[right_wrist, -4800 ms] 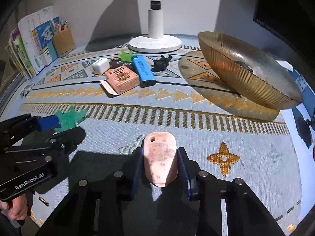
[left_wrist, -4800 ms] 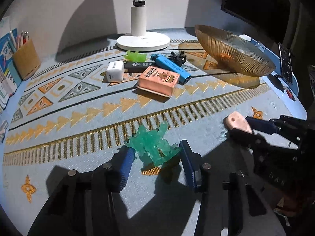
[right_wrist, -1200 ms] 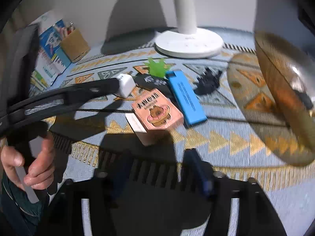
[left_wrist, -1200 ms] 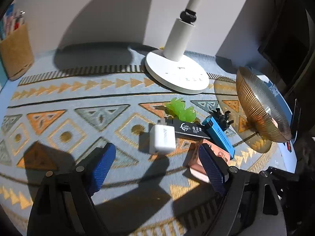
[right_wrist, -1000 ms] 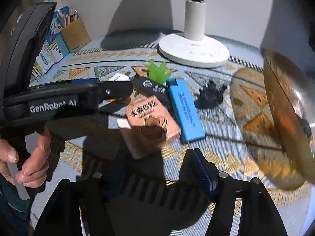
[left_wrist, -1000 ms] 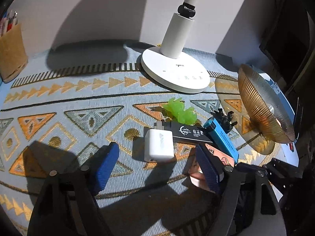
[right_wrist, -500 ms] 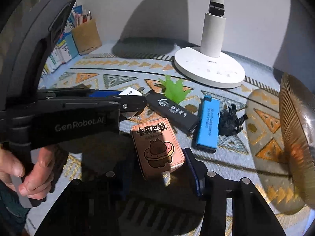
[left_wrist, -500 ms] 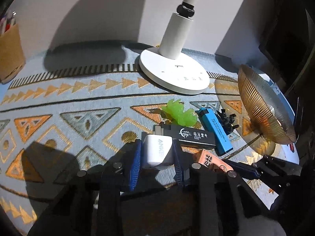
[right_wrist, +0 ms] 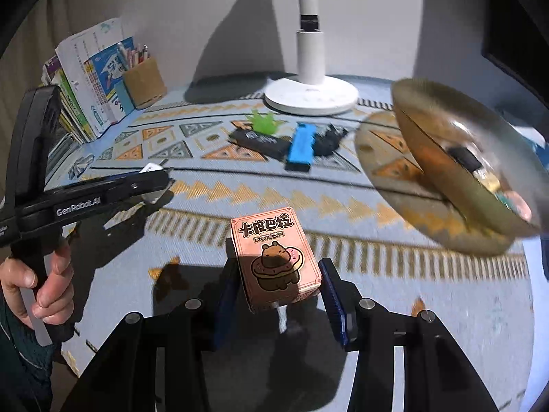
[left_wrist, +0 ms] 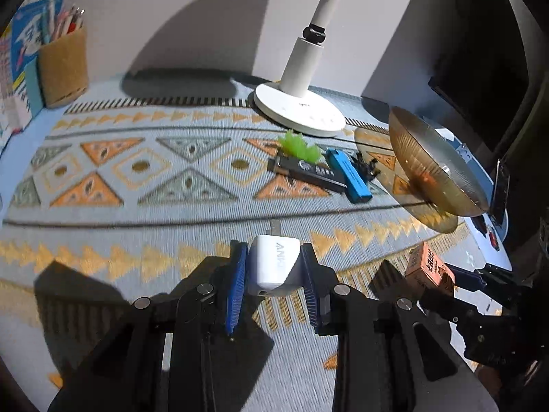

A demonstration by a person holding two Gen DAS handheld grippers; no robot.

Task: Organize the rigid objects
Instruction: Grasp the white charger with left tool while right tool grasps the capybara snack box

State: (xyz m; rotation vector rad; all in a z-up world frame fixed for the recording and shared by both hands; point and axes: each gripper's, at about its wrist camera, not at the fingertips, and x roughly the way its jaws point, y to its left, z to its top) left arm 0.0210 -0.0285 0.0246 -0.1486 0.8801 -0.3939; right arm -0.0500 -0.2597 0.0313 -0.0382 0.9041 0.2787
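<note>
The left claw (left_wrist: 274, 271) is clamped on the white charger (left_wrist: 273, 267), its blue pads (left_wrist: 236, 285) pressed to both sides and the plug prongs pointing away at twelve o'clock. The jaws have just closed in on it, and the charger hangs above the patterned mat (left_wrist: 137, 206) that covers the table. The right claw (right_wrist: 278, 274) grips the pink card box (right_wrist: 274, 257), pads against its long sides, bear drawing facing up; its jaws have likewise just drawn in around the box, which is held clear of the mat.

From the left wrist view, the box in the right claw shows at three o'clock. Out at one o'clock lie a black stick (left_wrist: 305, 171), a blue lighter (left_wrist: 350, 175), a green toy (left_wrist: 298, 147) and a small black figure (left_wrist: 367, 166), close together, the stick touching the green toy. Beyond them at twelve stands the white lamp base (left_wrist: 298, 110). At two o'clock the ribbed amber bowl (left_wrist: 432, 168) sits tilted, with several small things inside. At ten o'clock a brown pen holder (left_wrist: 63, 68) stands beside books (right_wrist: 89, 79). A hand (right_wrist: 37, 285) grips the left claw's handle.
</note>
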